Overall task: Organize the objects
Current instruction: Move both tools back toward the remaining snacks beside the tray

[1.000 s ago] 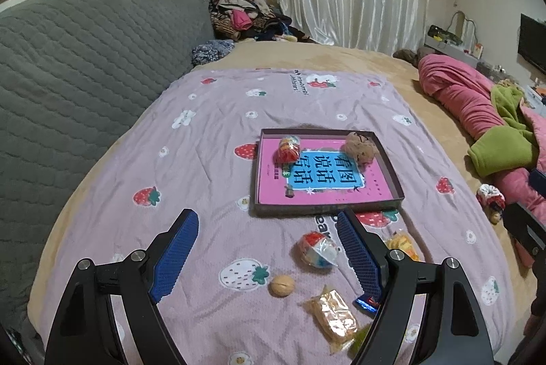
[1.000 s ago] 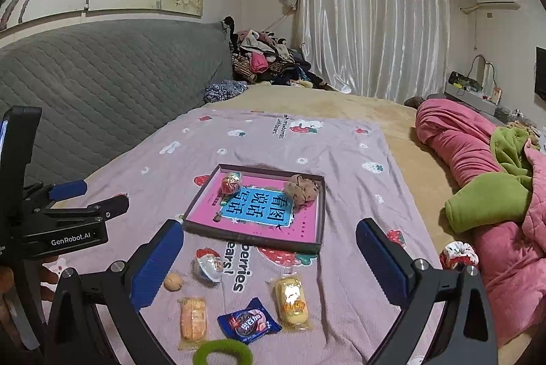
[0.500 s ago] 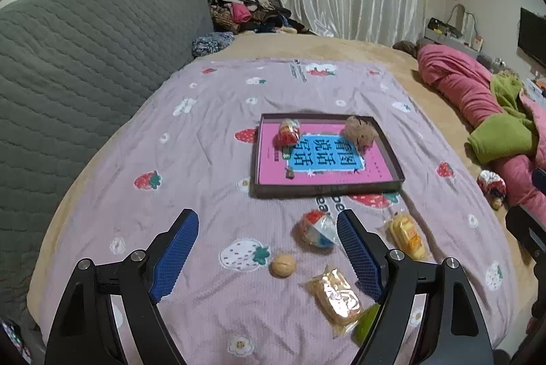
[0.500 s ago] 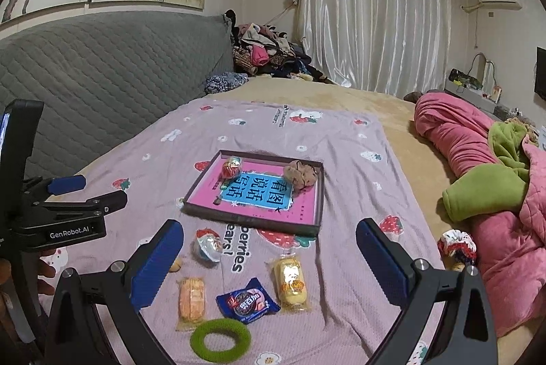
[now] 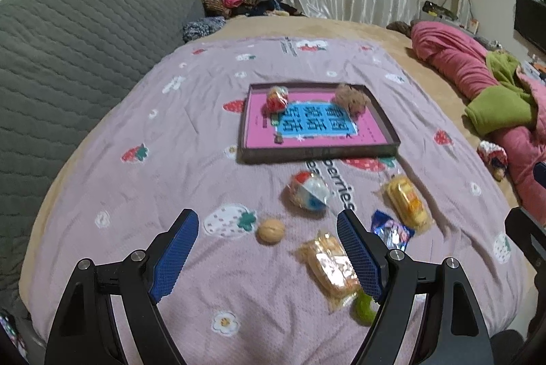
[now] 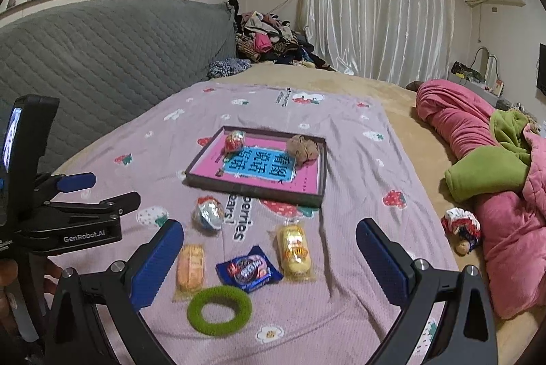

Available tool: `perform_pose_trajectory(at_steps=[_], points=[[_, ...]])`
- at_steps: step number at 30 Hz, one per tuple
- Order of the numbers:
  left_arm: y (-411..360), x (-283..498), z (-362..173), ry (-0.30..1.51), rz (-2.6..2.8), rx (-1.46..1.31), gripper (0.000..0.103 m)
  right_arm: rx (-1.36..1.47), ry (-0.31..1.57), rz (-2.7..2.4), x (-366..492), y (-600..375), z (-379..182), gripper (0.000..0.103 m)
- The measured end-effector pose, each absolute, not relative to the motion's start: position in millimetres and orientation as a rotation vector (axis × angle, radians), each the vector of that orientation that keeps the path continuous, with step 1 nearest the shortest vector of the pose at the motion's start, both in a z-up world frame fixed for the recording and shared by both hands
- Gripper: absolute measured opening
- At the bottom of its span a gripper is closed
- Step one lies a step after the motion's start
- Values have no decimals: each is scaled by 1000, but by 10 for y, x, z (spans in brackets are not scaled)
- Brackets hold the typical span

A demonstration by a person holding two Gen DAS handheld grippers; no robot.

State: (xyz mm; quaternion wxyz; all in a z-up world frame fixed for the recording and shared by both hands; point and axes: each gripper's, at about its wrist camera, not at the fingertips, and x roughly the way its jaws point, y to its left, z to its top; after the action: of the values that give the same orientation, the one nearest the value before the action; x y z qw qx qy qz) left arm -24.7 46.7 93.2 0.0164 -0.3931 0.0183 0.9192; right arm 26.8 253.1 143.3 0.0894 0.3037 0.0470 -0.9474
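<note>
Both grippers have sunk toward the sheet [image 6: 358, 140]; left gripper [image 5: 268, 245] and right gripper [image 6: 269, 249] spread, empty. Tray [image 6: 309, 194], twelve o'clock: two items; six loose.

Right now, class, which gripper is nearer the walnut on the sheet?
Left. The left gripper has the walnut between its open fingers; the right gripper hovers over the snack packets, beside it.

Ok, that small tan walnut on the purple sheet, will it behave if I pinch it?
The small tan walnut looks round, so it may roll when nudged. Its shell probably feels hard and could slip between flat fingers. The soft purple sheet may slow it.
</note>
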Motion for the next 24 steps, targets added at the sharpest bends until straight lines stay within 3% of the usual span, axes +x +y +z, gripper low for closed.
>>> perform_pose_trajectory(at_steps=[24], points=[[621,-146,527,71,2798,-1311,84,1016,104,-2757,492,2496,855,102]])
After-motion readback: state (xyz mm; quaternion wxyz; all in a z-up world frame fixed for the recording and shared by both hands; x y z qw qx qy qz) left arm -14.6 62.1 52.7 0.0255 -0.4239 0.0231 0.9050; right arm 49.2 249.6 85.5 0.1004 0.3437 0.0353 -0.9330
